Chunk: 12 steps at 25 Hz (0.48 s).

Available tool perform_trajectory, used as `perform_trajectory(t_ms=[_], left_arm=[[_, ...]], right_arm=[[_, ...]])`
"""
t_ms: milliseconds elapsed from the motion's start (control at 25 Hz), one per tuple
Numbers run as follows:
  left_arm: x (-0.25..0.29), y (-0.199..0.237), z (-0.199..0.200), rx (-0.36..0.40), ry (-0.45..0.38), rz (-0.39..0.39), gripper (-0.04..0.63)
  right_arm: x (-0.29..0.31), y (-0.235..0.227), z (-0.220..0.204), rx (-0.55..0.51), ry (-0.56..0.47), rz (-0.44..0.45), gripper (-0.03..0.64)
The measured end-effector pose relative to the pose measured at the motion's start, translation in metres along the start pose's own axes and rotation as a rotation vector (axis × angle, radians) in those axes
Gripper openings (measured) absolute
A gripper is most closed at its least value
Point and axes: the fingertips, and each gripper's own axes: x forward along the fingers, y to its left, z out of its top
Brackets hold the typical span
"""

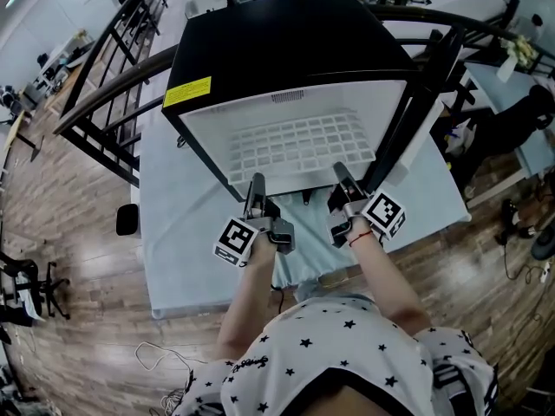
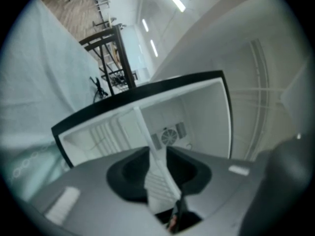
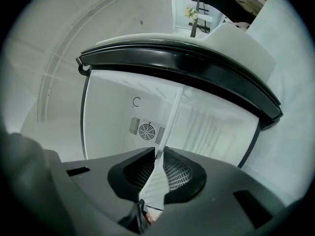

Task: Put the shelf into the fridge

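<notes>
A small black fridge [image 1: 269, 50] stands open on the table, its white inside facing me. A white grid shelf [image 1: 299, 146] lies flat, most of it inside the fridge, its near edge at the opening. My left gripper [image 1: 255, 191] is shut on the shelf's near left edge and my right gripper [image 1: 344, 180] is shut on its near right edge. In the left gripper view the shelf [image 2: 157, 178] runs edge-on between the jaws toward the back wall. The right gripper view shows the shelf [image 3: 157, 173] pinched the same way, with the fan grille [image 3: 146, 130] behind.
The fridge door [image 1: 416, 102] hangs open at the right, next to my right gripper. A pale cloth covers the table [image 1: 173, 232]. Black railings [image 1: 104, 94] run at the left and back. A black object [image 1: 127, 219] sits at the table's left edge.
</notes>
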Motion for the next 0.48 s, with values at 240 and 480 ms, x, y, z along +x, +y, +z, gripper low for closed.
perform_trajectory(t_ms=[240,480], left_arm=[[-0.0049,0.0044,-0.0054,0.056,0.023,0.016,0.055],[-0.0055,0.0041,-0.0026,0.055,0.007,0.0,0.056]], right_arm=[[-0.0024,0.0005,-0.0026,-0.052,0.014,-0.012,0.025],[-0.0019,0.0017,-0.004,-0.093,0.028,-0.014,0.026]])
